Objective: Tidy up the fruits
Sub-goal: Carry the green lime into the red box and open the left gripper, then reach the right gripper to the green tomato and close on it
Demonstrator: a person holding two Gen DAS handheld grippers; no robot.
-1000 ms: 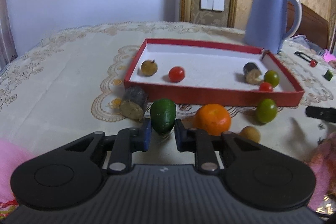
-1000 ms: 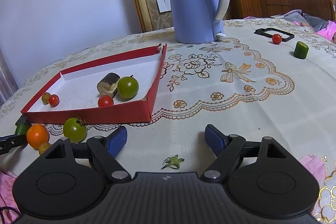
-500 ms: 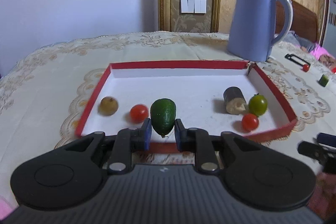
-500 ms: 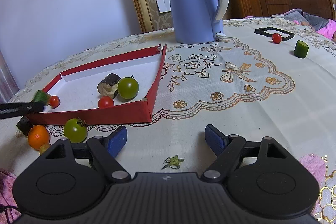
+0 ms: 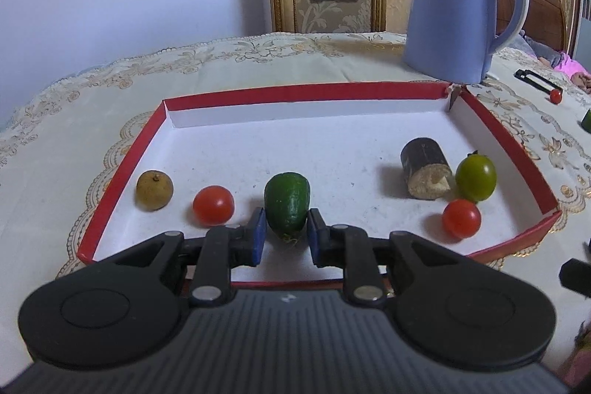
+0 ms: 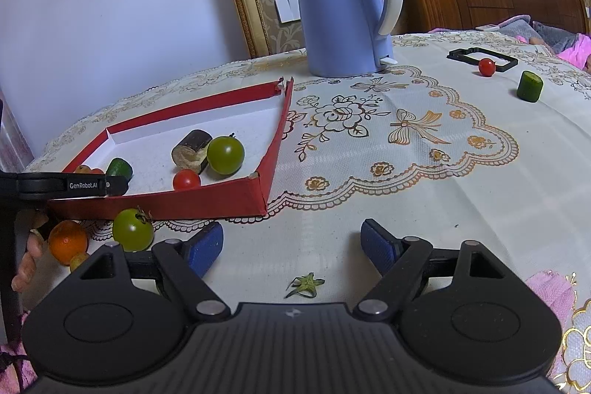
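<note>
Red tray: brown fruit, tomato left of tongs; cane piece, green tomato right | Left gripper over tray, clamped on green cucumber piece | Right gripper apart, above tablecloth.

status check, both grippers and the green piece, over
Left gripper shut on cucumber end, over red tray. Right gripper open, holding nothing. Red tomato beside the cucumber end.

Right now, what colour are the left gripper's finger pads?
Blue pads, clearest in the left wrist view.
</note>
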